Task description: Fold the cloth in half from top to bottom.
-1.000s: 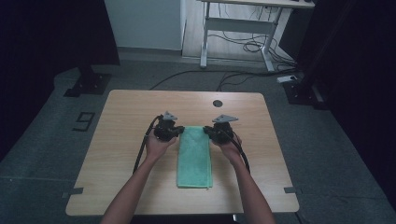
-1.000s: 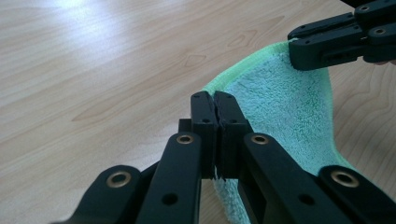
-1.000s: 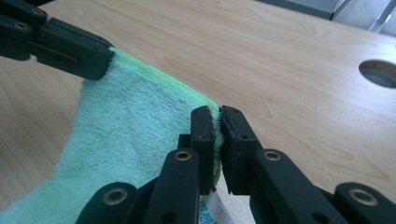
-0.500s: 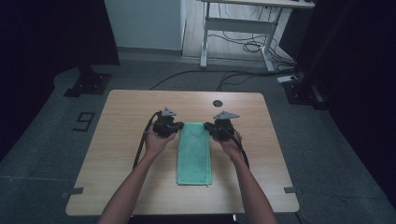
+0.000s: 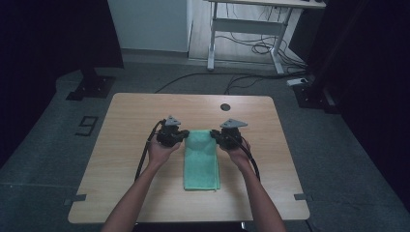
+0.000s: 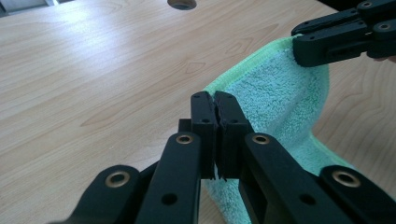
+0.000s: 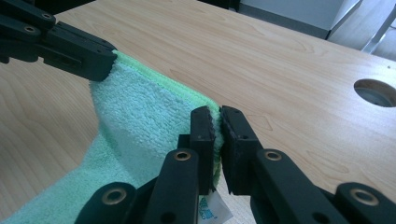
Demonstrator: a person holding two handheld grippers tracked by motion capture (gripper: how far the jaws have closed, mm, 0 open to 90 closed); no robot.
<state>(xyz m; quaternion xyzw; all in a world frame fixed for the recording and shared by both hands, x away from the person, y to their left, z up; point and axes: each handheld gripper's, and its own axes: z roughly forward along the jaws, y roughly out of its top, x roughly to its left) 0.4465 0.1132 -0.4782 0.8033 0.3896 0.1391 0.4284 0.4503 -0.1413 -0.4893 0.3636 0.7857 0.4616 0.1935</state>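
The left tongs (image 5: 180,137) are clenched on the far left corner of the green towel (image 5: 201,162), the cloth pinched between the jaws in the left gripper view (image 6: 215,126). The towel lies lengthwise in the middle of the tabletop (image 5: 125,159), its far edge lifted off the wood and its near end flat toward the near edge. The right tongs (image 5: 215,136) grip the far right corner (image 7: 217,135).

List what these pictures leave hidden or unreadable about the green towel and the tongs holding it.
- The label under the right tongs: print too small, partly cut by the right gripper view's bottom edge.
- Towel corner inside the left tongs: covered by the shut jaws.
- Towel's near end: cut off in both gripper views.
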